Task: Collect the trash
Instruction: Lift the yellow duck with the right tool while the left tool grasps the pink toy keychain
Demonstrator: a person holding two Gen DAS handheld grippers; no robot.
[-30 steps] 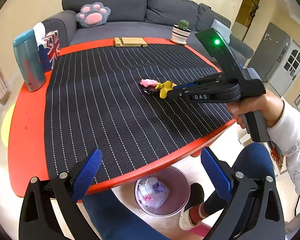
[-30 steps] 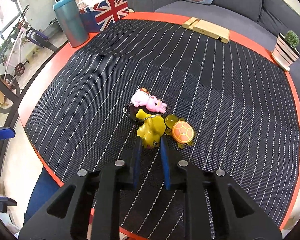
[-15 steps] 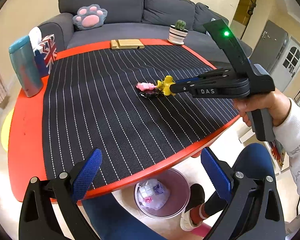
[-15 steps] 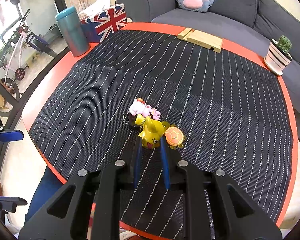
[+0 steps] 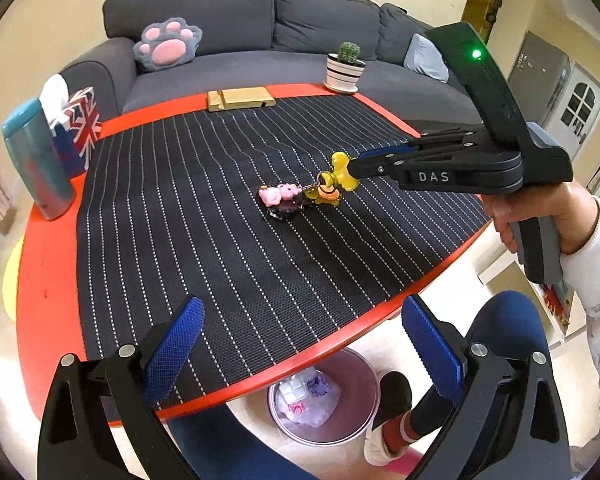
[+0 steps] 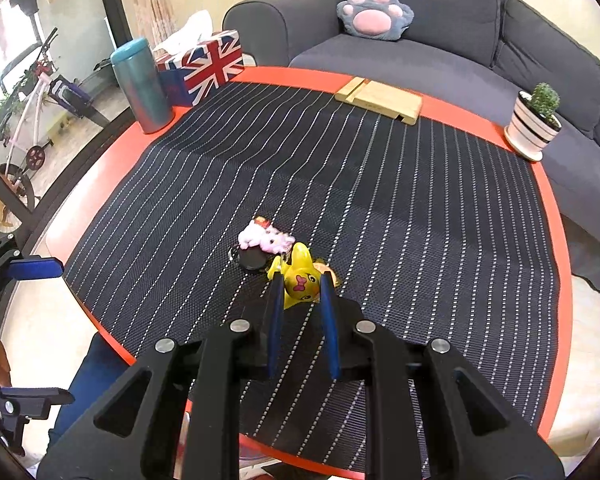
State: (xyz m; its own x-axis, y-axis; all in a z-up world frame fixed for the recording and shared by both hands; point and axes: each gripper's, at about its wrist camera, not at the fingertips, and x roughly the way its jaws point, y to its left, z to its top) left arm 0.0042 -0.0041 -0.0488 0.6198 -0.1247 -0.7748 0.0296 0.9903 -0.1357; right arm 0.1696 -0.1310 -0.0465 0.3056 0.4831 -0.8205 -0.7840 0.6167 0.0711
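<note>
A yellow duck-like toy (image 6: 298,280) is pinched between the blue pads of my right gripper (image 6: 300,282), which is shut on it and holds it just above the striped mat. In the left wrist view the same yellow toy (image 5: 340,170) shows at the tip of the right gripper (image 5: 354,170). An orange turtle charm (image 5: 326,196) hangs below it, partly hidden in the right wrist view. A pink plush toy (image 6: 264,238) and a black round piece (image 6: 252,260) lie on the mat beside it. My left gripper (image 5: 300,344) stands open over the table's near edge, holding nothing.
A trash bin (image 5: 324,396) with wrappers stands on the floor under the table edge, beside the person's legs. On the red table (image 5: 48,264) stand a teal tumbler (image 6: 140,84), a flag-print tissue box (image 6: 202,66), a wooden stand (image 6: 380,100) and a potted cactus (image 6: 534,120). A sofa lies behind.
The right gripper has risen with the yellow toy, lifting it off the mat; the turtle charm now dangles under it. The left gripper has stayed put.
</note>
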